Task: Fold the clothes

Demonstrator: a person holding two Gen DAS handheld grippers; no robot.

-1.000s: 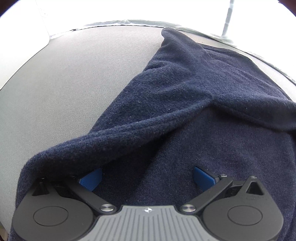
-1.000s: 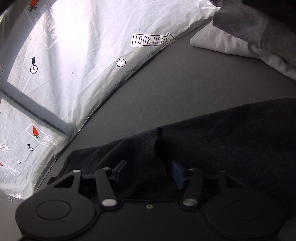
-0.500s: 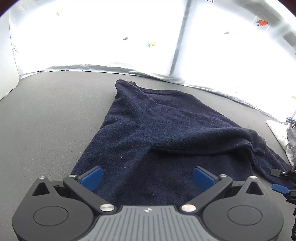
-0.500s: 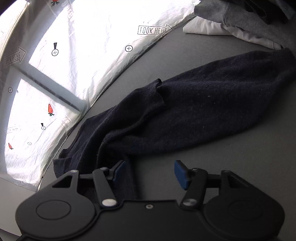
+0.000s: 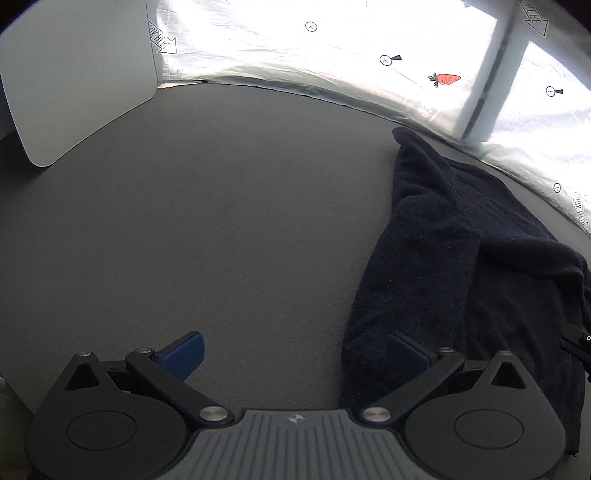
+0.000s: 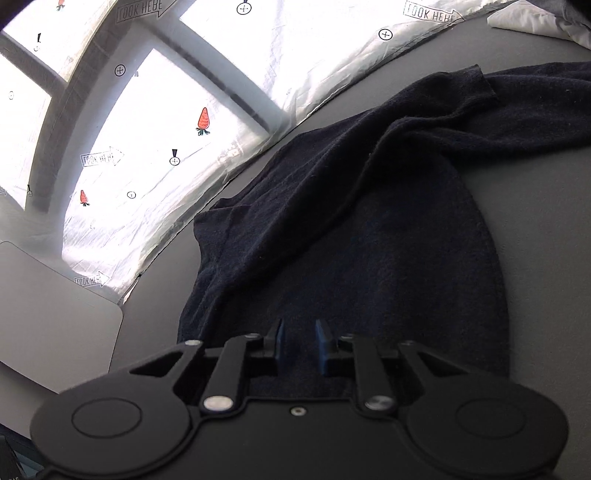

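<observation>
A navy fleece garment (image 5: 461,266) lies rumpled on the grey table (image 5: 221,221), filling the right side of the left wrist view. My left gripper (image 5: 293,352) is open and wide, with bare table between its fingers. Its right pad (image 5: 406,350) overlaps the garment's left edge. In the right wrist view the garment (image 6: 369,229) spreads ahead, with a fold ridge running up to the right. My right gripper (image 6: 301,341) sits low at its near hem. The jaws are drawn close together with dark fabric between them.
A white backdrop sheet (image 5: 332,48) printed with carrots and markers rims the table's far side. A light grey panel (image 5: 74,81) stands at the left, also in the right wrist view (image 6: 48,314). Pale folded clothes (image 6: 535,22) lie at the far right.
My left gripper swung left, off the garment, so the fleece is now on its right. My right gripper moved over the garment's near hem and its fingers narrowed from wide open.
</observation>
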